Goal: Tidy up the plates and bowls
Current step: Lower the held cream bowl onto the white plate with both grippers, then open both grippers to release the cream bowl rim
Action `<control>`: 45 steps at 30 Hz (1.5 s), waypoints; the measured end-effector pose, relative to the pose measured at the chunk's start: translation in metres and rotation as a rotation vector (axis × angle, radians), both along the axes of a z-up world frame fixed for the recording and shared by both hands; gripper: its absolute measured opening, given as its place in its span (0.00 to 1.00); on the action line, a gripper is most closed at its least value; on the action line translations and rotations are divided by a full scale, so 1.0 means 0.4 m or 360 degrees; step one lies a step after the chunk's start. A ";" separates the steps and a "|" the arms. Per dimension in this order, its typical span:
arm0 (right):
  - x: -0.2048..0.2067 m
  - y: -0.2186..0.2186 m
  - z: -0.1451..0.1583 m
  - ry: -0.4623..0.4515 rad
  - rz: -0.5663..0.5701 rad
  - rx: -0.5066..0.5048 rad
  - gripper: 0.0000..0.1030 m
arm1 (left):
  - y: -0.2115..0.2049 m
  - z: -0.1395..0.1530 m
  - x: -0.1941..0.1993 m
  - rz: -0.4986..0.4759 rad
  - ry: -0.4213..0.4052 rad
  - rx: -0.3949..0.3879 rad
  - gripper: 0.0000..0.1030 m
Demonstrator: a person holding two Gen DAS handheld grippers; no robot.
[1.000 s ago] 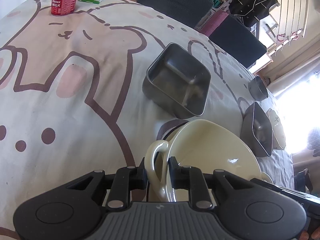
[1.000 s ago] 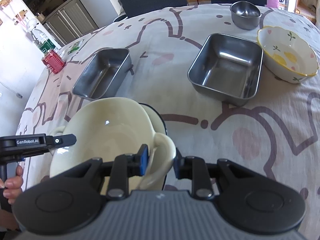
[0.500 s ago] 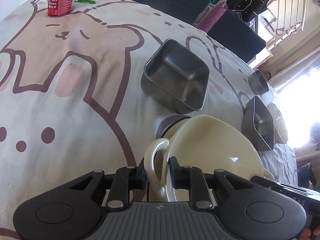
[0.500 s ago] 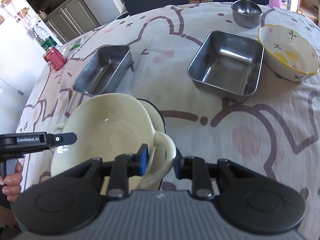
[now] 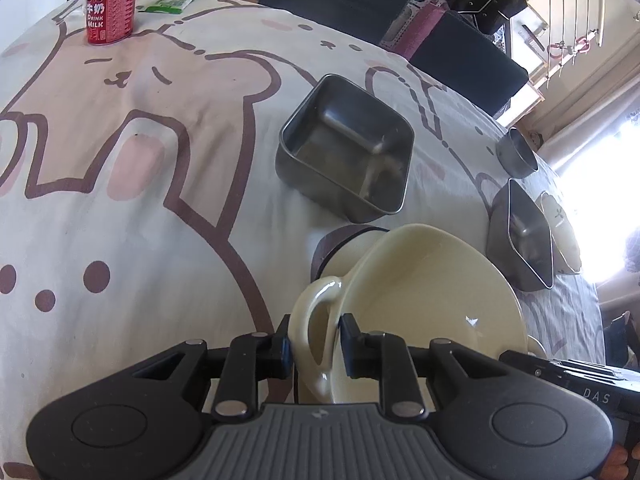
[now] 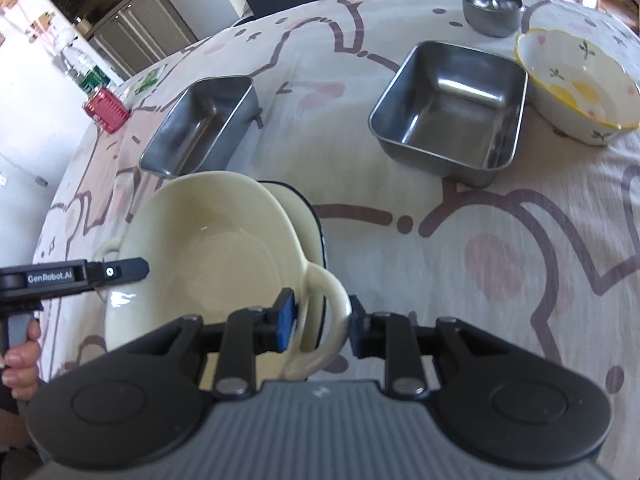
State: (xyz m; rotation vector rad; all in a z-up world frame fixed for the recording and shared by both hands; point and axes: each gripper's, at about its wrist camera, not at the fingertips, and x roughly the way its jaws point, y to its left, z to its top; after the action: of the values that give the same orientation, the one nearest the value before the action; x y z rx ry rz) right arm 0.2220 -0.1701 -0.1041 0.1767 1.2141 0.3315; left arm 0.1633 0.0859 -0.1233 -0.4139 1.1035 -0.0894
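- Far left of the desk (image 5: 120, 208) in my left wrist view: red milk can (image 5: 111, 7) upright, green packet (image 5: 166, 3) just beside it. Cartoon-print cloth covers the desk.
- Small steel tray (image 5: 346, 160) sits mid-desk, empty, well apart from the can.
- My left gripper (image 5: 316, 346) is narrow, clamped on the cream bowl's left handle (image 5: 316, 320), pads pressing both sides of the loop.
- Cream bowl (image 5: 432, 304) is held between both grippers, tilted, above a second cream dish with dark rim (image 5: 344, 248) that sits on the desk. Cannot tell if the two touch.
- Right wrist view, left edge: the other gripper's body, and a hand (image 6: 20, 356) on its grip.
- Same bowl (image 6: 216, 248) here, right handle (image 6: 326, 316) caught in my right gripper (image 6: 322, 322), narrow. Blue pad on the inner side, black pad on the outer side, both against the loop.
- Dark-rimmed dish (image 6: 310, 220) shows just past the bowl's edge.
- Behind the bowl: small steel tray (image 6: 200, 124), just beside the bowl's far rim.
- Further right, large steel tray (image 6: 452, 112), empty.
- Small round steel bowl (image 6: 492, 6) at the far edge.
- Flower-print bowl (image 6: 580, 84) with yellow rim, just beside the large tray, rightmost.
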 end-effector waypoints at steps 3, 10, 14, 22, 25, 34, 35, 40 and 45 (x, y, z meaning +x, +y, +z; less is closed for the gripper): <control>-0.004 0.002 0.001 -0.0003 0.0001 -0.0002 0.31 | 0.001 0.000 0.001 -0.0001 0.0000 0.0001 0.24; -0.003 0.002 0.000 0.0000 0.0001 -0.0002 0.31 | -0.004 -0.001 0.003 -0.0019 0.0004 0.0012 0.24; -0.006 0.002 0.000 0.0005 -0.0003 0.0005 0.31 | -0.004 0.000 0.005 -0.0043 0.0011 0.0022 0.24; -0.005 0.000 0.000 -0.0008 -0.0002 0.0007 0.32 | -0.013 0.001 0.006 -0.0112 0.0005 0.0067 0.25; -0.009 0.002 0.001 -0.0015 -0.0005 0.0002 0.32 | -0.015 0.002 0.005 -0.0134 0.0002 0.0080 0.25; -0.010 0.004 0.004 -0.0030 -0.0008 -0.0027 0.34 | -0.020 0.006 0.000 -0.0201 -0.0014 0.0120 0.26; -0.010 0.004 0.004 -0.0031 -0.0008 -0.0028 0.35 | -0.020 0.006 0.001 -0.0206 -0.0015 0.0123 0.26; -0.012 -0.001 0.001 -0.0040 -0.0007 -0.0027 0.38 | -0.022 0.009 -0.001 -0.0222 -0.0017 0.0137 0.27; -0.015 -0.005 -0.002 -0.0058 -0.0012 -0.0038 0.46 | -0.023 0.007 -0.002 -0.0231 -0.0005 0.0141 0.39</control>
State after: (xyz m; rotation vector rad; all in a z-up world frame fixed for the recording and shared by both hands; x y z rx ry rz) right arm 0.2159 -0.1720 -0.1048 0.1538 1.1806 0.3125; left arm 0.1624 0.0767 -0.1206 -0.2537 1.1294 -0.1686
